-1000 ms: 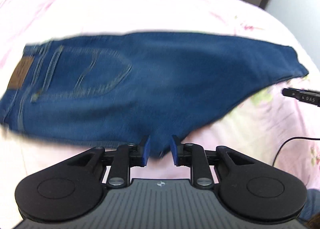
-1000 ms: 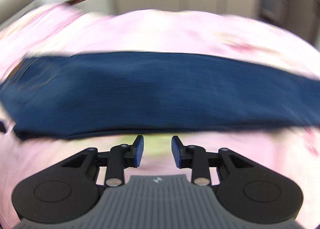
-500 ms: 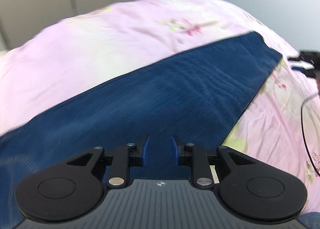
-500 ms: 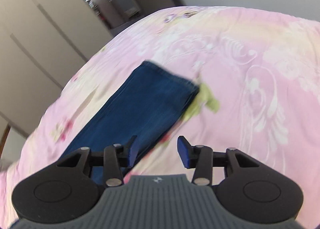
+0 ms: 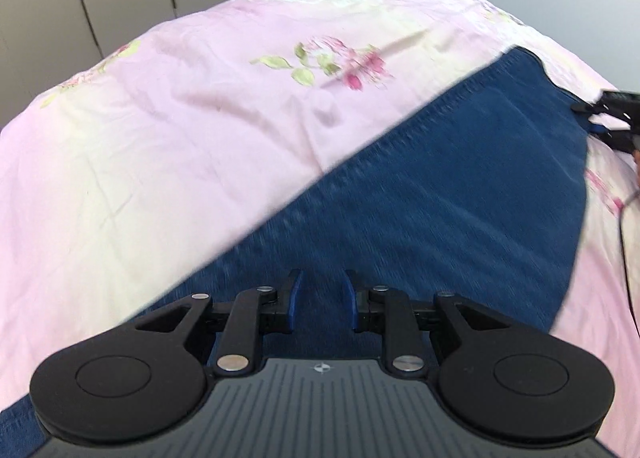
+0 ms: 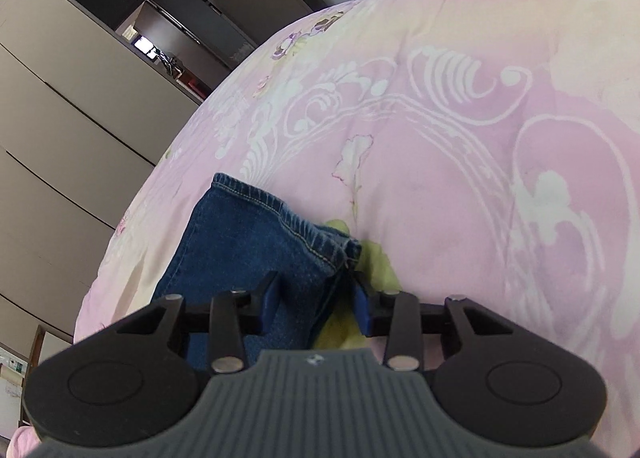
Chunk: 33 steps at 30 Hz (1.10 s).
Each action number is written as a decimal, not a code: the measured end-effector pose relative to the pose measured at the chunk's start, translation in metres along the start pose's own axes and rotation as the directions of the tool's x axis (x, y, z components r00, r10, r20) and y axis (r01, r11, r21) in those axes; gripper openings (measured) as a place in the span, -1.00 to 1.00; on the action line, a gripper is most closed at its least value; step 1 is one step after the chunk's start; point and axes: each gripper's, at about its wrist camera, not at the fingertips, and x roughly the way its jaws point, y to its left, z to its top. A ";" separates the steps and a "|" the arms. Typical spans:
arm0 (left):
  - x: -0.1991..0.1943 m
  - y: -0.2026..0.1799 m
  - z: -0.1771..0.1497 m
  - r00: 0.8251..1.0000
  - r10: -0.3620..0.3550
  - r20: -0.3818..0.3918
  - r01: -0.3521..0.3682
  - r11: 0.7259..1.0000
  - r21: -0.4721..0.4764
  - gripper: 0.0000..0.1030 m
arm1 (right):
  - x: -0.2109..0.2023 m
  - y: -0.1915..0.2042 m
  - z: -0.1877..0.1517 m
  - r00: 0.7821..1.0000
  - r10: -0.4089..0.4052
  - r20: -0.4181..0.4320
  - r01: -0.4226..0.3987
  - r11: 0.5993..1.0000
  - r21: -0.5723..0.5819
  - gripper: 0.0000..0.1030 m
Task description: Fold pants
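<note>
Dark blue jeans (image 5: 460, 193) lie flat on the pink bedspread (image 5: 180, 129), one leg running from lower left to upper right in the left wrist view. My left gripper (image 5: 320, 296) hovers over the middle of that leg, jaws apart, with nothing pinched between them. In the right wrist view the stitched hem (image 6: 276, 217) of the jeans (image 6: 240, 254) lies just ahead. My right gripper (image 6: 316, 298) straddles the hem's near corner and its jaws are closing; denim sits between them, with no pad visibly pressing. The right gripper (image 5: 588, 119) also shows at the leg's far end.
The flowered pink bedspread (image 6: 460, 161) covers the whole bed around the jeans. A thin black cable (image 5: 624, 258) trails over the bed at the right. Beige wardrobe doors (image 6: 52, 129) stand past the bed's far edge, with a dark doorway (image 6: 172, 17) beyond.
Both grippers have swept along the jeans from the seat and thigh toward the leg end. The right gripper rolled and came down over the hem corner; its jaws widened, then narrowed.
</note>
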 end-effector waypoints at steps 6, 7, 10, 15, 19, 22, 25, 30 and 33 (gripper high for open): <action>0.016 -0.002 0.009 0.998 0.063 0.030 -0.062 0.996 -0.058 -0.45 | -0.002 0.007 0.003 1.000 0.006 0.006 -0.006 1.000 -0.025 -0.78; 0.013 -0.004 0.008 0.997 0.071 0.035 -0.070 0.997 -0.045 -0.45 | -0.003 0.010 0.005 1.000 0.012 0.008 -0.012 0.999 -0.043 -0.88; -0.003 -0.005 0.006 0.998 0.062 0.020 -0.062 0.998 -0.031 -0.45 | -0.018 0.030 0.014 0.999 0.046 0.020 -0.044 0.995 -0.093 -0.97; -0.056 0.003 -0.001 0.998 0.054 0.031 -0.053 0.998 -0.035 -0.44 | -0.061 0.097 0.024 0.993 0.121 0.016 -0.114 0.968 -0.222 -0.98; -0.107 0.019 -0.019 0.998 0.057 0.040 -0.054 0.996 -0.070 -0.44 | -0.100 0.176 0.009 0.981 0.192 -0.013 -0.183 0.915 -0.360 -0.98; -0.144 0.037 -0.045 0.998 0.052 0.037 -0.047 0.992 -0.116 -0.45 | -0.123 0.242 -0.023 0.973 0.225 -0.057 -0.225 0.855 -0.467 -0.98; -0.178 0.055 -0.078 0.998 0.043 0.033 -0.037 0.984 -0.174 -0.44 | -0.142 0.299 -0.071 0.965 0.240 -0.109 -0.260 0.795 -0.549 -0.98; -0.226 0.085 -0.146 0.998 0.051 0.043 -0.037 0.957 -0.288 -0.42 | -0.164 0.373 -0.174 0.942 0.250 -0.223 -0.335 0.666 -0.666 -0.98; -0.237 0.095 -0.186 0.999 0.043 0.028 -0.031 0.932 -0.361 -0.42 | -0.172 0.397 -0.248 0.921 0.213 -0.325 -0.386 0.588 -0.710 -0.98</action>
